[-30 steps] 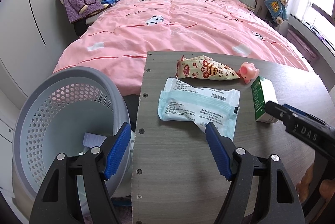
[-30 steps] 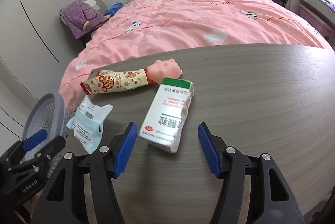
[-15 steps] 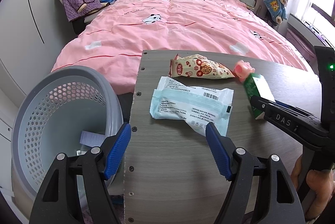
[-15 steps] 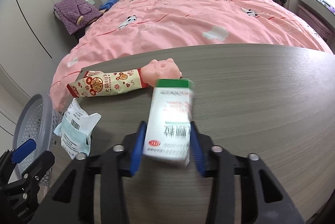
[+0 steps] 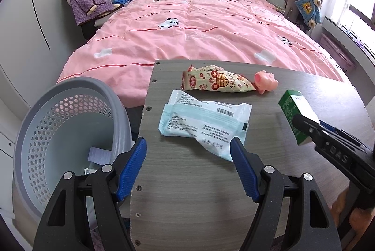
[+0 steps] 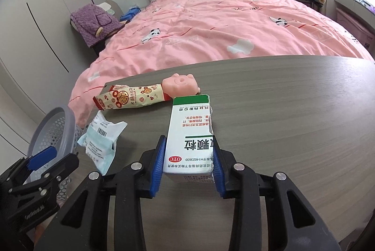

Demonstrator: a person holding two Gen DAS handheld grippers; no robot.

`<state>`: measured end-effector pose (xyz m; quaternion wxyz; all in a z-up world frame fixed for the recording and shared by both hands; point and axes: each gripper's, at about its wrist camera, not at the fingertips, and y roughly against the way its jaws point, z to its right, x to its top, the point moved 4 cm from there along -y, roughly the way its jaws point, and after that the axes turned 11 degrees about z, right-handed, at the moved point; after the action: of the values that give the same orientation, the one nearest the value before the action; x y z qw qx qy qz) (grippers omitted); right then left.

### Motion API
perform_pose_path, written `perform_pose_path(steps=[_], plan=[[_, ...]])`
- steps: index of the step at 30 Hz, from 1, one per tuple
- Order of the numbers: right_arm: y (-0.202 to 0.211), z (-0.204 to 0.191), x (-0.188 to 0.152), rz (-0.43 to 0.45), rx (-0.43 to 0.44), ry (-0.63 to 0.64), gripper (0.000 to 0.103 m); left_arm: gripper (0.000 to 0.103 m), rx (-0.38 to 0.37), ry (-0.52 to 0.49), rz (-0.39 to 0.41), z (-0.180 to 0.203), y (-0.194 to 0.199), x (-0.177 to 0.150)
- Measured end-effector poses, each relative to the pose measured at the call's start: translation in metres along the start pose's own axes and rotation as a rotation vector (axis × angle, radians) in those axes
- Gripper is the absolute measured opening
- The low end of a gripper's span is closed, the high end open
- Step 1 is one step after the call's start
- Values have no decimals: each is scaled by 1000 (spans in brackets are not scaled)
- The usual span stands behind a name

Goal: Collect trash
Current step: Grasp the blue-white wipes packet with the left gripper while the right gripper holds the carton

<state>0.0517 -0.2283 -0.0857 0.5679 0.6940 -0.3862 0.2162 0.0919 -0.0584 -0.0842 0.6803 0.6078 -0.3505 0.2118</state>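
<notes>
We have just closed the right tool [image 6: 189, 160] on the medicine box [image 6: 190, 133], pinching it above the surface [image 6: 293, 110]; left tool [image 5: 188, 165] remains spread; we judge the basket [image 5: 70, 96], at nine o'clock, comes next.

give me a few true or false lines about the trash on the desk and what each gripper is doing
1. The right gripper is clamped on the green and white box. True.
2. The left gripper holds the pale blue wrapper. False: its jaws stand open and empty, and the wrapper lies on the desk.
3. The grey basket stands on the desk. False: it sits beside the desk, lower down.
4. The pink pig toy lies at one end of the red-patterned snack packet. True.
</notes>
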Motion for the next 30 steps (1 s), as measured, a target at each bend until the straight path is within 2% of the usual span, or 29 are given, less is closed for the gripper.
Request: perform_pose_path(steps=[7,12,18,22,30], plan=[[15,12,-1,30,33,-38,35,71,28,15,-9,7,-12,7],[17,20,-3,31,54,-62,35,71,46,30,7,14,-21,23],[20,27,-4,33,68,-86,35,71,76,17,-1,28,-46,36],[22,32,-4,38,66,-101,35,71,75,-3,-42,35,-57,29],[24,35,-3,46,62,-106,35,71,81,-45,-75,20,-38,1]])
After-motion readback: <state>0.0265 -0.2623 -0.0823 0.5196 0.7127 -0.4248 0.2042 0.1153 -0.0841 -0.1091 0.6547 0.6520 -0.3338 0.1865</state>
